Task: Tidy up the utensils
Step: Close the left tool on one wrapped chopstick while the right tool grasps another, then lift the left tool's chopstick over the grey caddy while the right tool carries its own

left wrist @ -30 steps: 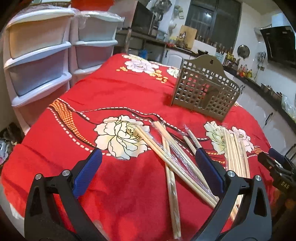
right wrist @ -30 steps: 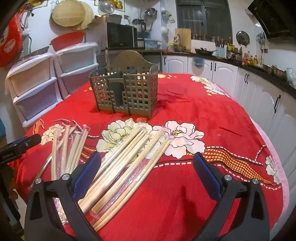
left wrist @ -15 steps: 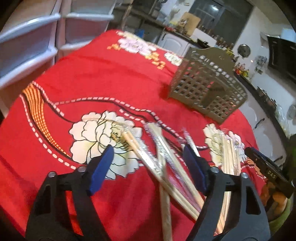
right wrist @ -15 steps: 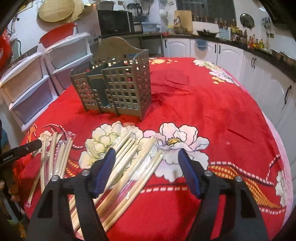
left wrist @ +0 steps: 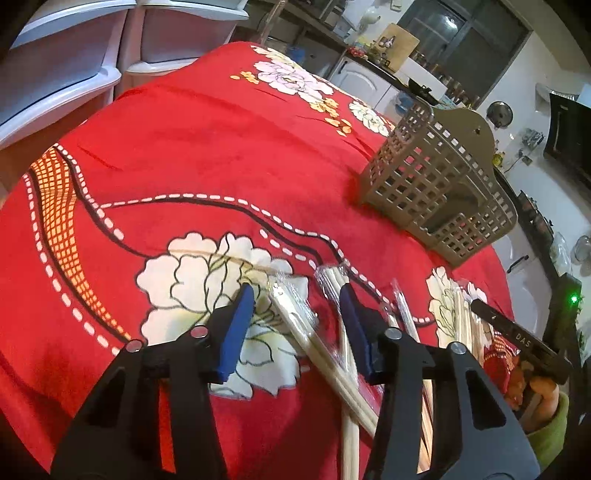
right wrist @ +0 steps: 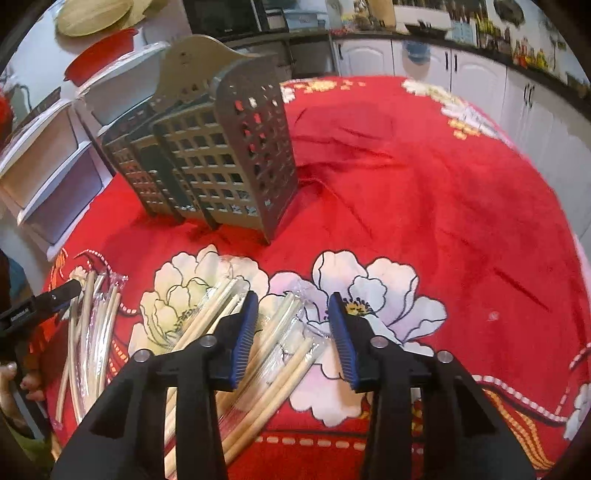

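On the bench under its red plush cloth [left wrist: 207,147] printed with white peonies, you have wrapped pairs of pale wooden chopsticks lying in two loose clusters, each pair in a clear plastic sleeve; the exact count is hard to settle because they overlap, but roughly four sleeves show in each cluster. Your left hand-held gripper [left wrist: 297,308], black with blue pads, has its jaws closing around one sleeved chopstick pair [left wrist: 295,317] that lies between the pads, which do not yet press on it; a second pair [left wrist: 334,284] passes just beside the right pad. Your right hand-held gripper [right wrist: 291,314] is likewise closing, with a sleeved pair [right wrist: 284,317] lying between its pads and apart from them, and more chopsticks [right wrist: 207,317] fanned out just left of its left pad. One grey-brown plastic lattice utensil caddy [right wrist: 221,155] with a tall arched back stands upright on the cloth beyond the chopsticks, well apart from both clusters. Past the bench you can see two stacks of white plastic drawers [left wrist: 66,66] at the left, white kitchen cabinets [right wrist: 480,77] along the far wall, a dark window [left wrist: 461,33], and a red bowl [right wrist: 101,53] on top of the drawers.
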Available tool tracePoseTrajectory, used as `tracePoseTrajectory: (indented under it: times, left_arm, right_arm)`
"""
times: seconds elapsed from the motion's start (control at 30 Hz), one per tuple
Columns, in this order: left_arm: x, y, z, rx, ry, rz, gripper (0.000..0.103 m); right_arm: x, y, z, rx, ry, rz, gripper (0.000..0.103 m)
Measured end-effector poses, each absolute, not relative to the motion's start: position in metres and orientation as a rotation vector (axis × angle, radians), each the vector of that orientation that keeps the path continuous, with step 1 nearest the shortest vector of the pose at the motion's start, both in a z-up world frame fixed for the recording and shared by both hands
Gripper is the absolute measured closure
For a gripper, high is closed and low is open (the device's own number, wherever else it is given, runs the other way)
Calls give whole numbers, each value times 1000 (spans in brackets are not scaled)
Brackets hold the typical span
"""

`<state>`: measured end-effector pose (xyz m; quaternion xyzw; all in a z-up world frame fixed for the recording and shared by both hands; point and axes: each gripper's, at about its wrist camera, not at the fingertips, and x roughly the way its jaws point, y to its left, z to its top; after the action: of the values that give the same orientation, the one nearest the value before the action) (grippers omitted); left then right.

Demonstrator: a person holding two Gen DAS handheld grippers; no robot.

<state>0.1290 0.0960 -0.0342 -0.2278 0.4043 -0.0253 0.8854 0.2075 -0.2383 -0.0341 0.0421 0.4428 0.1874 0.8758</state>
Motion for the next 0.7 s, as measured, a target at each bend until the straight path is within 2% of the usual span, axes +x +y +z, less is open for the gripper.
tracePoseTrajectory:
  times: [0.17,0.27,0.43,0.7]
  left_arm:
    - [136,97,-35,-467,842,-39,74]
    - [140,98,-36,-471,848,-39,86]
    - [143,100,-34,-484,855,-60,96]
    - [140,97,0,-474,784,-130,100]
  right_arm:
    - [216,-242,-38,136,934,414,86]
    - [219,-243,-38,154,935,434,92]
    - [222,-247,-31,186,918,441,95]
    - [214,-253,4,240,831,498,97]
